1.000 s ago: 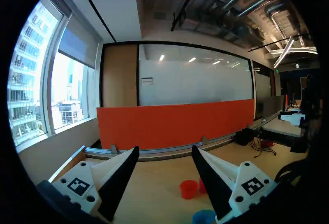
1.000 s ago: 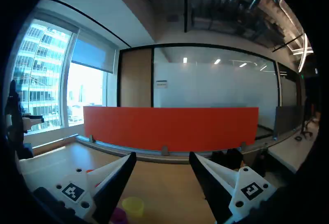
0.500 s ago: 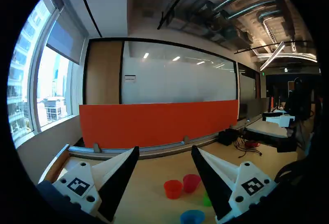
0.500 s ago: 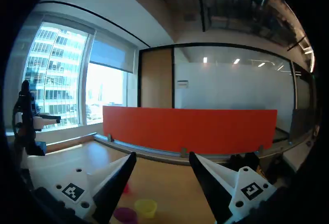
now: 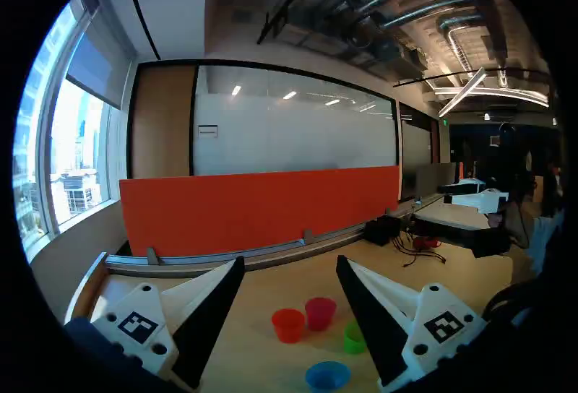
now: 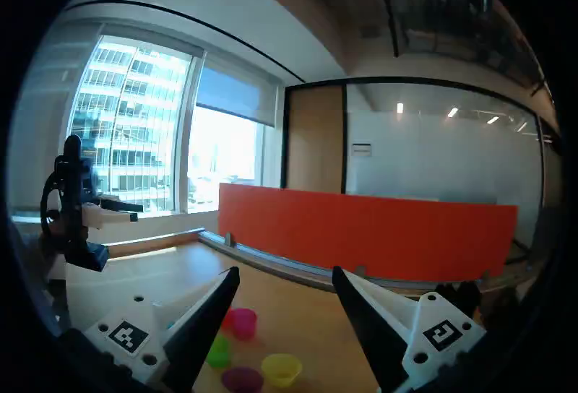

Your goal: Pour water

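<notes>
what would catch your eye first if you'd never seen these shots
The long orange divider across the back of the wooden desk stands out in both views. Ahead of the open left gripper sit a red cup, a pink cup, a green cup and a blue cup. A bright window lies left in the right gripper view.

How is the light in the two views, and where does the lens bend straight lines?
Left gripper view: the window is washed out, the orange partition bows along its top edge from the fisheye lens, and the far right is dim. Right gripper view: the window glares, sunlight brightens the desk near it, and its bars curve.
</notes>
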Motion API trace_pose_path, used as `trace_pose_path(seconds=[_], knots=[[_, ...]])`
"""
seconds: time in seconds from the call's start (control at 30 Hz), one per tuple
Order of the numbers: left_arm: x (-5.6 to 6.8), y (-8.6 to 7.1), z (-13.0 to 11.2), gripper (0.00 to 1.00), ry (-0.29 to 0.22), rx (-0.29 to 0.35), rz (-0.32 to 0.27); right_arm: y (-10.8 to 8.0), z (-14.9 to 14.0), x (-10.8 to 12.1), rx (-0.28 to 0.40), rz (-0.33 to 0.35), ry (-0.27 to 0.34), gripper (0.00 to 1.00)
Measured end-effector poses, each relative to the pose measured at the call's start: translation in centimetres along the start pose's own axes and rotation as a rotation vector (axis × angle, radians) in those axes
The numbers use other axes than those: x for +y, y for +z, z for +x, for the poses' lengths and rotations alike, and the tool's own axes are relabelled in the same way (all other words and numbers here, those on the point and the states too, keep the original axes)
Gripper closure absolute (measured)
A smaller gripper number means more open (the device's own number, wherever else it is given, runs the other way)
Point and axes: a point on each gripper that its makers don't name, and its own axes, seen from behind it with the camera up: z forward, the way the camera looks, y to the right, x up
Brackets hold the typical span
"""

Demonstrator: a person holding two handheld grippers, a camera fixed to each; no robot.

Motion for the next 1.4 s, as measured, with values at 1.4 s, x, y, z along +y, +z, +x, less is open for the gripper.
trace_pose_path(seconds=[1.4], knots=[[3.0, -0.9, -11.4, 0.06, 0.022, -0.223, -0.151, 2.0, -4.7, -4.6, -0.185, 0.275, -0.058, 0.01]])
